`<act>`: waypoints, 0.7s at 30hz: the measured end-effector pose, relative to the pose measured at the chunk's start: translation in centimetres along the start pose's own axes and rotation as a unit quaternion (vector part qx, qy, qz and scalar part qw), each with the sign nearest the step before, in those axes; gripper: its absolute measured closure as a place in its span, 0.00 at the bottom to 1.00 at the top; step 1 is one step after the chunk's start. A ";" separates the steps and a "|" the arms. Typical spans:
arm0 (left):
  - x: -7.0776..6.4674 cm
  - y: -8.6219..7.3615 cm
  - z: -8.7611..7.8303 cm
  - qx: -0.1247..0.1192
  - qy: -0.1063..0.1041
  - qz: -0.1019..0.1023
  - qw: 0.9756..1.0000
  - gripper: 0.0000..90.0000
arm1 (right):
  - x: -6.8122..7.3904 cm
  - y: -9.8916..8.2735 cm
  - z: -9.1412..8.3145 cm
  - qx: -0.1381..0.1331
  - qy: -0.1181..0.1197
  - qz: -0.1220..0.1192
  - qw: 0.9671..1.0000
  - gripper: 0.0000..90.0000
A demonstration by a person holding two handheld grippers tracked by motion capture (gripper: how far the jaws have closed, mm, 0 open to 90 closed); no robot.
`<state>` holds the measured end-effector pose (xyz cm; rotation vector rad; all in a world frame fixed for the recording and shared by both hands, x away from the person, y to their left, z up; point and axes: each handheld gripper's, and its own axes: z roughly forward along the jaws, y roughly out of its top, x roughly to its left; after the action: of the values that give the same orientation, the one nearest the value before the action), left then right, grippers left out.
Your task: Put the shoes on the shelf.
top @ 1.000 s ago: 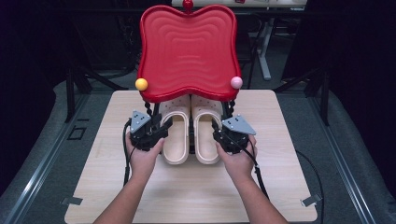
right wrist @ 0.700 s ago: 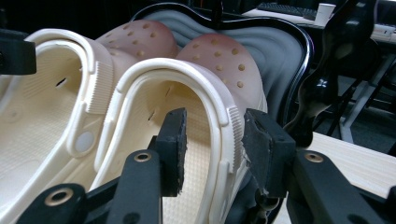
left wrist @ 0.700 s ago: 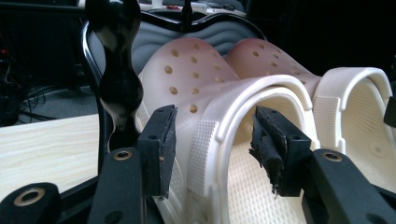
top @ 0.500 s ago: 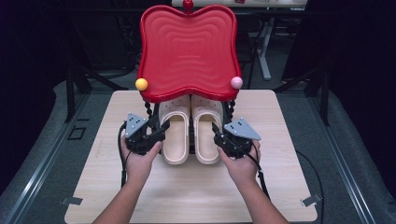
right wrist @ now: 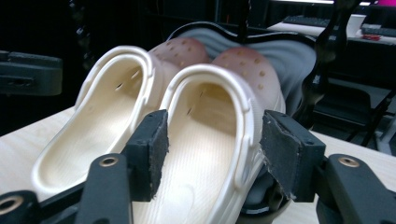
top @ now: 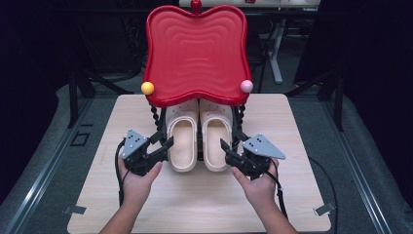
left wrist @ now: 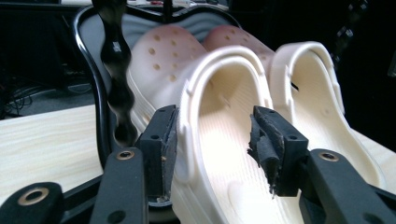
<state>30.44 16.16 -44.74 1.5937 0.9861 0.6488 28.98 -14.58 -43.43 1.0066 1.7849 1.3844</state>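
Near edge of the table [top: 195,204]: two forearms enter from below, each hand carrying a hand-held gripper. The left hand-held gripper [top: 163,146] lies just left of the left clog [top: 182,141], near its heel. In the left gripper view its jaws stand apart astride the outer heel wall of that clog [left wrist: 224,140]; the left pad sits close against the outside of the wall, the right pad hangs over the footbed with a clear gap, so nothing is gripped.

The right hand-held gripper [top: 228,148] lies just right of the right clog [top: 215,141], also near the heel. Its jaws have just been opening. In the right gripper view they straddle the heel of the right clog [right wrist: 210,140], with the outer wall between the pads and space on both sides; the pads press on nothing.

Middle of the table: the two cream clogs sit side by side, touching or nearly so, heels toward the person, toes pointing to the far edge. They rest on the lower shelf of a rack [top: 160,117] with black beaded posts.

Farther back: the toes lie under the rack's red wavy tray [top: 195,53]. A yellow ball [top: 147,88] marks its near left corner, a pink ball [top: 246,86] its near right corner.
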 end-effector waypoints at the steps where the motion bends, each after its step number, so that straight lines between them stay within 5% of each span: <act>1: -0.1 -0.2 -0.2 0.003 -0.004 0.001 1.000 0.58 | 0.1 -0.2 -0.2 -0.003 0.003 0.001 1.000 0.46; 5: -0.6 -1.2 -1.0 -0.009 0.001 -0.002 1.000 0.60 | 0.6 -1.1 -1.1 0.001 0.009 -0.009 1.000 0.50; 9: -1.0 -2.0 -1.8 -0.013 0.006 0.005 1.000 0.59 | 0.9 -2.4 -1.7 -0.021 0.008 0.007 1.000 0.53; 15: -1.7 -3.2 -2.9 0.004 0.008 0.015 1.000 0.59 | 1.4 -3.6 -2.6 -0.018 0.007 0.017 1.000 0.55; 21: -2.1 -4.6 -3.8 0.024 -0.006 0.002 1.000 0.63 | 2.0 -4.9 -3.8 -0.004 0.016 0.010 1.000 0.72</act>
<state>25.04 16.53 -48.05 1.6398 0.9957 0.6220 23.89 -15.30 -47.40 1.0047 1.7963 1.4265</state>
